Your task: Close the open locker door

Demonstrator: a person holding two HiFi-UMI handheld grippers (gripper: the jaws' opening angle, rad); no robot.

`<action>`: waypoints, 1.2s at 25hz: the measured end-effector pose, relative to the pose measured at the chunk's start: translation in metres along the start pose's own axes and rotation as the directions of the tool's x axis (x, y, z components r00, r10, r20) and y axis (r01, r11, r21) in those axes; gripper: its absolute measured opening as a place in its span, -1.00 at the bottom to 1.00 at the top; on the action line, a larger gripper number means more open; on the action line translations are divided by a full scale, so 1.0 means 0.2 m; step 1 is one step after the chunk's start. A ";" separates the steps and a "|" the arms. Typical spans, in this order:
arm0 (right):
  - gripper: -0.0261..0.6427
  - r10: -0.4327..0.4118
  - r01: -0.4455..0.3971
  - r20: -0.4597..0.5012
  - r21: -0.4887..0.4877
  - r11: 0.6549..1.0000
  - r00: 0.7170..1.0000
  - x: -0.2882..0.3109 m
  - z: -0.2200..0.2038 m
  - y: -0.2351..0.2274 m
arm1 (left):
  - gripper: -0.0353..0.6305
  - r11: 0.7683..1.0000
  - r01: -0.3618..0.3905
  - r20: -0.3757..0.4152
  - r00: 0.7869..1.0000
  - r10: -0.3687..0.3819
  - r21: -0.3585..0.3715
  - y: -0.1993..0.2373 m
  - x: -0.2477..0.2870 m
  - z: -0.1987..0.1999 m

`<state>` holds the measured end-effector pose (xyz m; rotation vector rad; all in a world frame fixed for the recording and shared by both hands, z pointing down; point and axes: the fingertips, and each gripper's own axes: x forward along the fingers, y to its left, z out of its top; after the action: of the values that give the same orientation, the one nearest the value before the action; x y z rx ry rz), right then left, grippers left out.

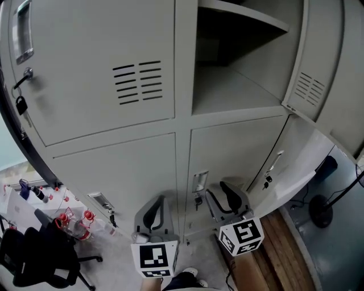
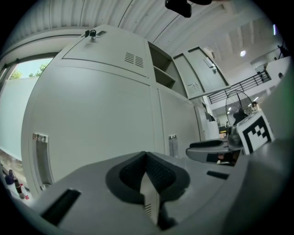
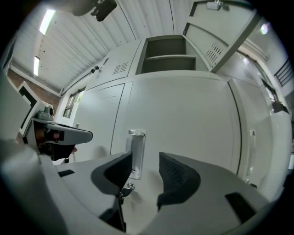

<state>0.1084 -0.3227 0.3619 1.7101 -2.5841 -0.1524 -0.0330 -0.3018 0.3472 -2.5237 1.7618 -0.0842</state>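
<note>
Item: bank of grey metal lockers, two tiers.

- Open locker door: upper tier, right-hand column. It is standing swung out to the right on its right-edge hinge, with its louvred vents facing outward. From the right gripper view it is showing at the top right, and from the left gripper view further back.
- Open compartment: it is lying exposed behind that door, dark inside, with one shelf crossing near the top.
- Upper left door: it is sitting closed, with a black padlock hanging at its latch.
- Lower door below the open compartment: it is sitting closed and carrying a metal handle with a key beneath it.

Item: left gripper. It is being held low in front of the lower tier, pointing at the locker face. Its ribbed pads are pressing together with nothing caught between them.

Item: right gripper. It is hovering beside the left one, in front of the lower door. Its jaws are standing apart. The handle and the key are showing through the gap, beyond the pads and untouched.

Neither gripper is touching the open door, which is hanging well above both.

Sundries: a black office chair and red-capped bottles are sitting at the lower left.
</note>
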 end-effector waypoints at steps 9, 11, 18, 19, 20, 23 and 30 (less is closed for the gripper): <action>-0.37 -0.279 0.285 0.123 -0.035 0.958 0.952 -0.42 0.25 -0.44 | -0.89 0.989 0.148 0.061 0.987 -0.150 0.024 -0.29 0.07 0.14; -0.37 -0.337 0.349 0.159 -0.054 0.935 0.928 -0.53 0.33 -0.55 | -0.89 0.982 0.179 0.077 0.980 -0.183 0.053 -0.35 0.08 0.17; -0.37 -0.481 0.528 0.324 -0.072 0.846 0.815 -0.97 0.66 -0.86 | -0.89 0.951 0.299 0.114 0.945 -0.306 0.077 -0.63 0.12 0.25; -0.37 -0.494 0.545 0.340 -0.067 0.836 0.800 -1.02 0.70 -0.90 | -0.89 0.947 0.311 0.119 0.940 -0.319 0.080 -0.66 0.13 0.26; -0.37 -0.506 0.560 0.354 -0.065 0.826 0.786 -1.07 0.73 -0.93 | -0.89 0.942 0.324 0.126 0.935 -0.333 0.082 -0.69 0.13 0.28; -0.37 -0.535 0.600 0.380 -0.070 0.797 0.755 -1.18 0.81 -1.00 | -0.89 0.931 0.357 0.148 0.919 -0.365 0.081 -0.78 0.14 0.32; -0.37 -0.538 0.607 0.413 -0.047 0.793 0.735 -1.29 0.95 -1.12 | -0.89 0.914 0.395 0.161 0.900 -0.406 0.096 -0.92 0.16 0.35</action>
<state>0.3986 -0.1621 0.1555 2.5567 -2.0312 -0.7847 0.1566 -0.2662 0.2920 -2.7099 1.1376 0.0664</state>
